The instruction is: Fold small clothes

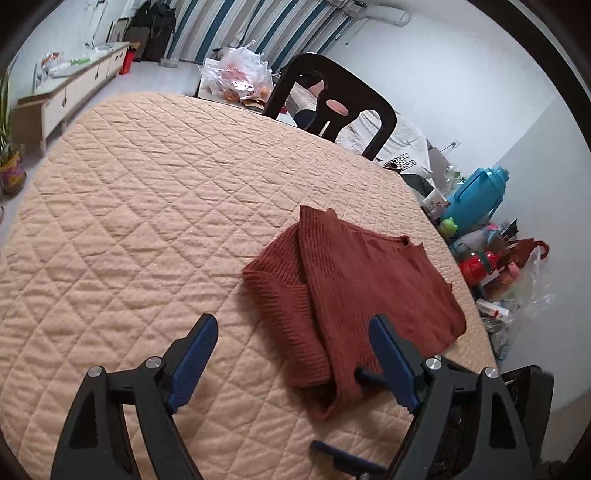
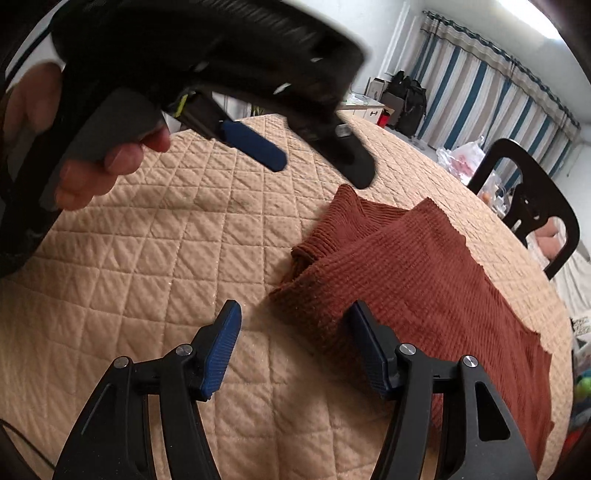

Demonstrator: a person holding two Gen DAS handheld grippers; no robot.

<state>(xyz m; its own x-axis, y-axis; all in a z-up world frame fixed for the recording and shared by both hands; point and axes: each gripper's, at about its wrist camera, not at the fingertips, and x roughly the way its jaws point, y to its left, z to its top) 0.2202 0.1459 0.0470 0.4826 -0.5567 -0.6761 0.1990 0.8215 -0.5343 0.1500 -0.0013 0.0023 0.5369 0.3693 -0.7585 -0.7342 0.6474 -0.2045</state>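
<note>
A lived-in home room. Striped curtains (image 1: pixel 266 29) hang at the far wall, a low sideboard (image 1: pixel 70 92) stands far left. A dark chair (image 1: pixel 332 103) faces the quilt-covered table (image 1: pixel 129 221).

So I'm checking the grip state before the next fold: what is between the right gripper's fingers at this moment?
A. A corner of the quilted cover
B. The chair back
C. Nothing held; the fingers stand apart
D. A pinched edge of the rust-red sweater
C: in the right wrist view the right gripper stands open, its right finger over the near edge of the sweater, the quilted cover showing in the gap.
</note>
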